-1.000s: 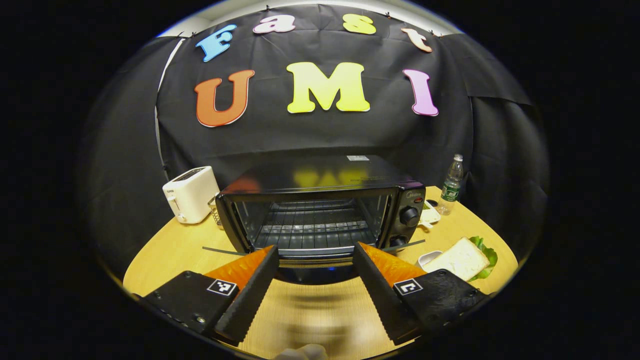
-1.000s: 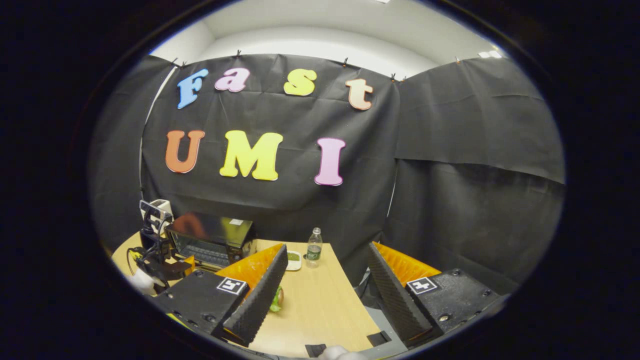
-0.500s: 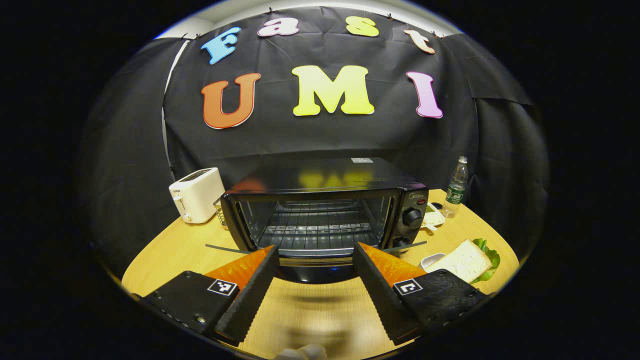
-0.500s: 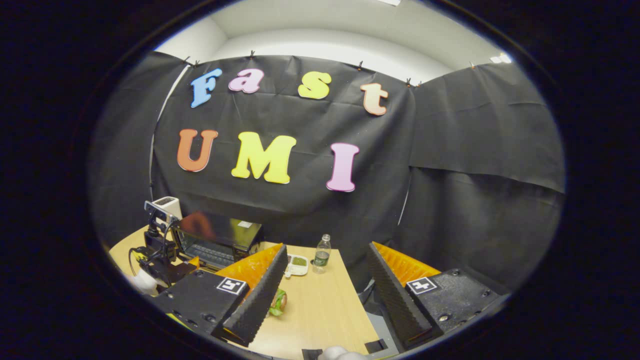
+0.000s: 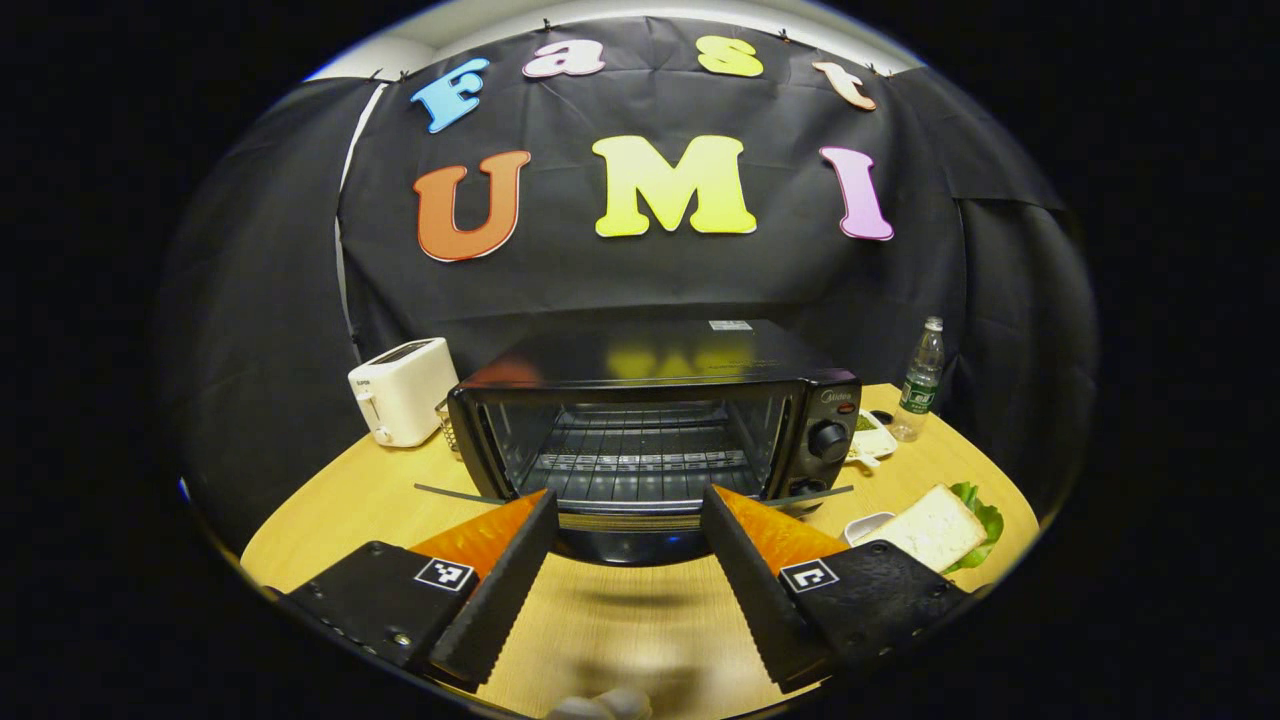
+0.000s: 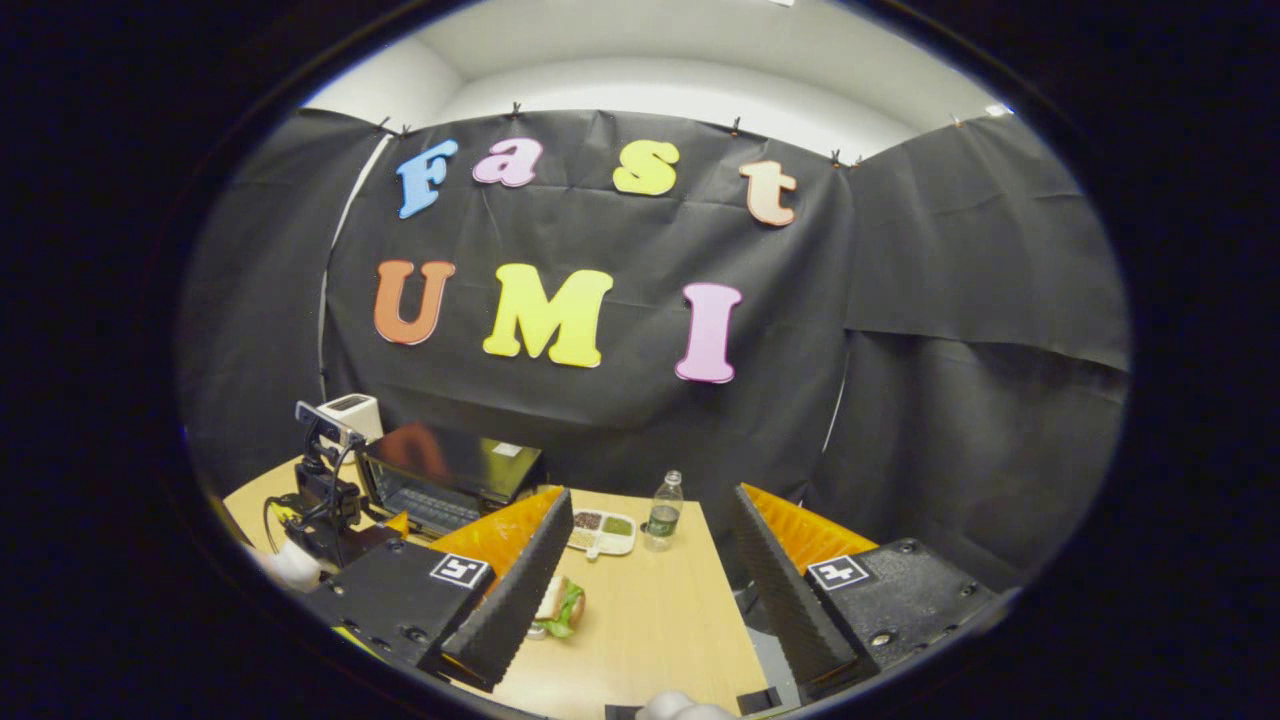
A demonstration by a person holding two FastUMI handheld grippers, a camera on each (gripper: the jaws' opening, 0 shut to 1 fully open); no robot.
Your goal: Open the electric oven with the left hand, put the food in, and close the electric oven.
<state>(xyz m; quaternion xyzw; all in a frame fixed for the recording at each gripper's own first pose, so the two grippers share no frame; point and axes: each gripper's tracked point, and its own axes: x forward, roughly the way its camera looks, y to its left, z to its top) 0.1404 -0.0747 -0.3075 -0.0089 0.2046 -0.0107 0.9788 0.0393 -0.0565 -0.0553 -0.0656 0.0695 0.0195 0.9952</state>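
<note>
Left gripper view: toaster [image 5: 402,389] at table's [image 5: 330,510] far left. Electric oven [image 5: 655,425] centre, door [image 5: 630,530] down, largely hidden behind fingers. Left gripper [image 5: 628,498] spread wide, empty. Sandwich [image 5: 935,525] right, partly cut off by finger.

Right gripper view: right gripper [image 6: 652,497] wide, empty; sandwich half hidden behind its left finger.
</note>
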